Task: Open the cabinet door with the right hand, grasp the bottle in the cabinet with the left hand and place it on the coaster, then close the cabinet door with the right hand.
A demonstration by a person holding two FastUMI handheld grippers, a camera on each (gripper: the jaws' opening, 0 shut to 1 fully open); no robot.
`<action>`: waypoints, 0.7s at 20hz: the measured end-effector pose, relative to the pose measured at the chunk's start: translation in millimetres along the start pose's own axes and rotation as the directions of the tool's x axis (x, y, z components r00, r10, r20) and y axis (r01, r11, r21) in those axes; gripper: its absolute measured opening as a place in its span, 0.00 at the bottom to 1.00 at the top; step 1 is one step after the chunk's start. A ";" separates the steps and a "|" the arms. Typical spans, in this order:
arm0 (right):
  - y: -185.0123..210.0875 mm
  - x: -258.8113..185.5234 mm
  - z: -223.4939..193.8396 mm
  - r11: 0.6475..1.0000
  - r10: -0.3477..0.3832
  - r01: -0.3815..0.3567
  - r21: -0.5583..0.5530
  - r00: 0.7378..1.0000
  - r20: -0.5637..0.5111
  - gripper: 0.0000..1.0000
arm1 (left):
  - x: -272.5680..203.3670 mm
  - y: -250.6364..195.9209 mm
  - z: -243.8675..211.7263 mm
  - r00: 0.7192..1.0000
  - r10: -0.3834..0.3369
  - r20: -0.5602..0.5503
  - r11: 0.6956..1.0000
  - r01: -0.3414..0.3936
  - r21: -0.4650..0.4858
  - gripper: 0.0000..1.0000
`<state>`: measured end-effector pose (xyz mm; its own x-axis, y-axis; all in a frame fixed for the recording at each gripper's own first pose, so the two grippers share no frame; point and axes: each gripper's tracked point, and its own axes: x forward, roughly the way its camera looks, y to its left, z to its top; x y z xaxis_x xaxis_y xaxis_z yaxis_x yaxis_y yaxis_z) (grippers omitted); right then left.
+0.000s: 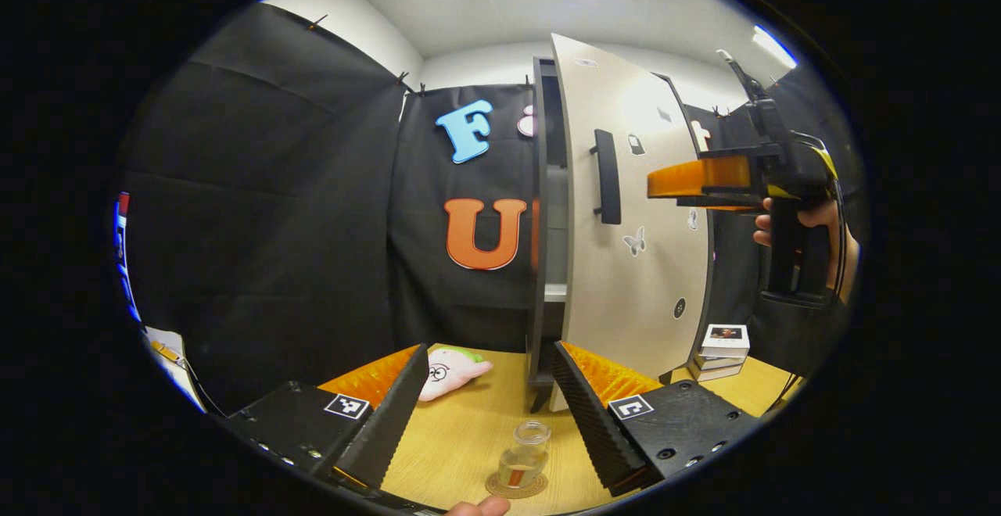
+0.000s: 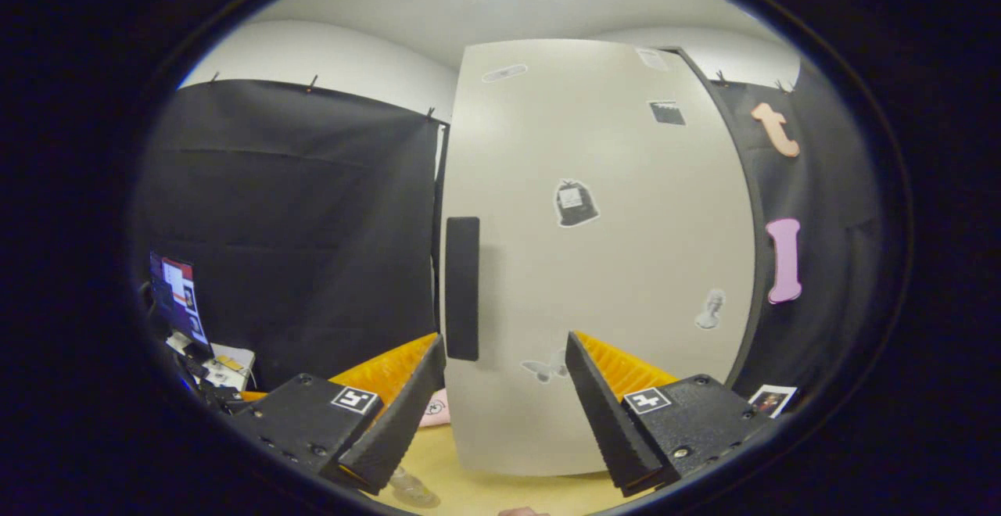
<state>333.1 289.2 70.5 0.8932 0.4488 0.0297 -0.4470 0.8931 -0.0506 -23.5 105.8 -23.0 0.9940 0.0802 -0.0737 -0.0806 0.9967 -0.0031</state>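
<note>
Down on the wooden table (image 1: 461,422), the bottle (image 1: 525,455) is standing upright on the round coaster (image 1: 516,487), a clear jar with a little amber liquid at its bottom; part of the coaster's rim is lying hidden behind the bottle's base. The left gripper (image 1: 477,414) is hovering above and behind it with its fingers spread wide apart, gripping nothing, the bottle sitting free in the gap between them. A fingertip (image 1: 478,507) is poking in at the lower edge, cut off there. Beyond, the cabinet door (image 1: 633,219) is standing ajar, its dark handle (image 1: 606,176) facing out, and the cabinet's inside is showing as a narrow dark slit whose shelves are hard to make out. To the right, a hand (image 1: 805,223) is holding the other gripper raised near the door; from here I cannot tell how its fingers are set. In the right gripper view, the right gripper (image 2: 504,414) is likewise spread open and holding nothing, pointing at the door's pale face just beside the handle, not touching it. A pink plush toy (image 1: 450,371) is lying on the table behind the left finger, partly covered by it, and a stack of small boxes (image 1: 721,350) is sitting past the door's lower corner.
</note>
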 end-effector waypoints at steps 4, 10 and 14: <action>-34.9 -47.9 -12.4 0.994 -0.110 0.109 0.030 0.994 0.009 0.99 | 0.5 -23.3 1.7 0.999 -0.036 -0.013 0.999 0.036 0.005 0.95; -91.8 -131.6 -39.2 0.955 -0.295 0.295 0.028 0.955 0.005 0.99 | -0.5 -68.7 3.3 0.994 -0.106 -0.025 0.994 0.106 0.015 0.95; -115.1 -175.6 -55.1 0.916 -0.400 0.400 0.010 0.916 0.019 0.99 | -2.4 -99.8 2.0 0.990 -0.138 -0.033 0.990 0.139 0.014 0.95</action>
<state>230.5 105.8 16.1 0.9963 0.0542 0.0662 -0.0527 0.9983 -0.0246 -17.6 6.1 -20.6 0.9927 -0.0587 -0.1053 0.0591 0.9983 0.0008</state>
